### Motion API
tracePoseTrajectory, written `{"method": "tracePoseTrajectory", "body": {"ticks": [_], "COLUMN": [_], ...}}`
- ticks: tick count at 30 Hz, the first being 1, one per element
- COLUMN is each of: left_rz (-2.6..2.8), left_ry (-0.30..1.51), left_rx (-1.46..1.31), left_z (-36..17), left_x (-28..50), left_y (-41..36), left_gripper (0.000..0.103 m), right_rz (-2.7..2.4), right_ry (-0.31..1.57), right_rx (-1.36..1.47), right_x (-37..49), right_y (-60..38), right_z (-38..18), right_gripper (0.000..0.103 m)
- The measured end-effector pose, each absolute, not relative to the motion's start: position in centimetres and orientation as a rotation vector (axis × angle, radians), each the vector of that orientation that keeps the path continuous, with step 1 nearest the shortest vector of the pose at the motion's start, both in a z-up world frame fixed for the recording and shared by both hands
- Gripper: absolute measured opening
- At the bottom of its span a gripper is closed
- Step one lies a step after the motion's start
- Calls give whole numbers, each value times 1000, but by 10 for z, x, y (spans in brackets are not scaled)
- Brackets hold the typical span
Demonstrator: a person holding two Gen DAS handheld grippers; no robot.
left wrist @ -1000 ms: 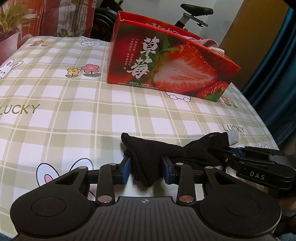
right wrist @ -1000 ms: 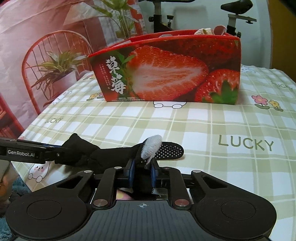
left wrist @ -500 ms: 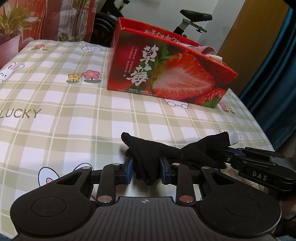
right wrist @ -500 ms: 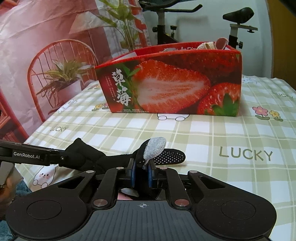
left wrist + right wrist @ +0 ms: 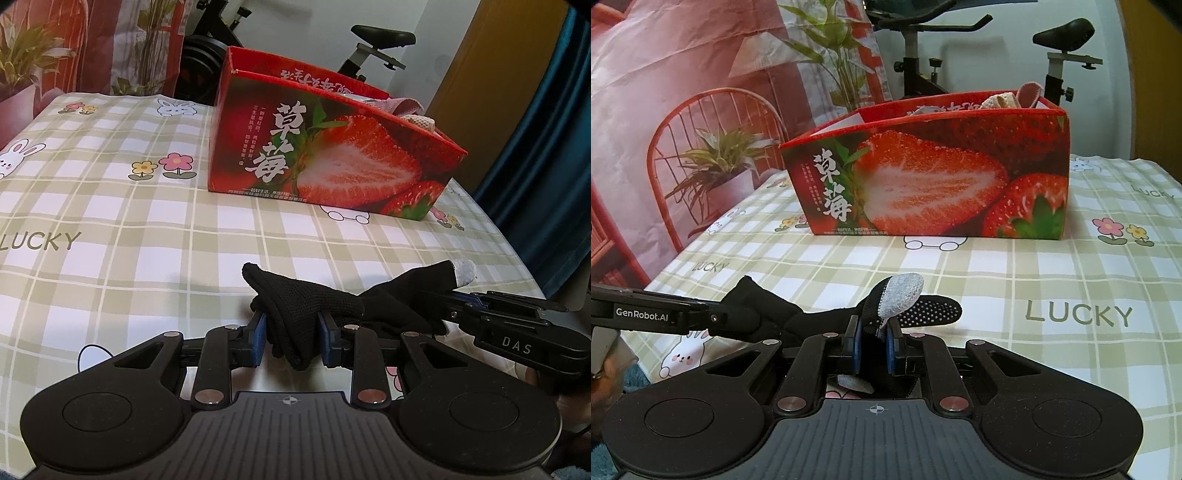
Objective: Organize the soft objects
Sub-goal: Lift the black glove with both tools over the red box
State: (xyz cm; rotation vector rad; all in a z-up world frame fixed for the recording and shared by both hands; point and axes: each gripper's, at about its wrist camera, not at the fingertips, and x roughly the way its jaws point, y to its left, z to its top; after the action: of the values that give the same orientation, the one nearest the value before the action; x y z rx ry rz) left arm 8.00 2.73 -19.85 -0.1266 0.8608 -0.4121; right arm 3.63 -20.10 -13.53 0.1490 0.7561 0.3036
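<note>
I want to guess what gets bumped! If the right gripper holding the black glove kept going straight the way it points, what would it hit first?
Probably the checked tablecloth. The right gripper, shut on the black glove, tilts downward, so it would likely reach bare cloth before the strawberry box beyond. Depth is hard to judge.

"LUCKY" on tablecloth (image 5: 1078, 314) (box (image 5: 923, 177) script perhaps 草莓)

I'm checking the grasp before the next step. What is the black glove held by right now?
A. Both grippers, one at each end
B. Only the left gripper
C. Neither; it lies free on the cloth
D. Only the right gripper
A: the left gripper clamps one end of the black glove, the right gripper the grey-tipped finger end.
</note>
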Motion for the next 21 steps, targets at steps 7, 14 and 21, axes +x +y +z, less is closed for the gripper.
{"method": "tracePoseTrajectory", "body": {"ticks": [7,14,21], "left_rz": [-428,-455,-460], "left_ry": [799,661,586], "left_rx": [-130,-139,-139], "left_z": [-174,-118,-82], "left_x": [89,113,152], "left_y": [29,23,3], "left_gripper": [30,30,30], "right_rz": [316,336,326], "right_ry": [685,568,481], "right_rx": [143,128,97], "right_x": [46,81,127], "right_y": [-204,-211,-221], "right_z": [-111,-61,-23], "right_gripper": [12,12,12]}}
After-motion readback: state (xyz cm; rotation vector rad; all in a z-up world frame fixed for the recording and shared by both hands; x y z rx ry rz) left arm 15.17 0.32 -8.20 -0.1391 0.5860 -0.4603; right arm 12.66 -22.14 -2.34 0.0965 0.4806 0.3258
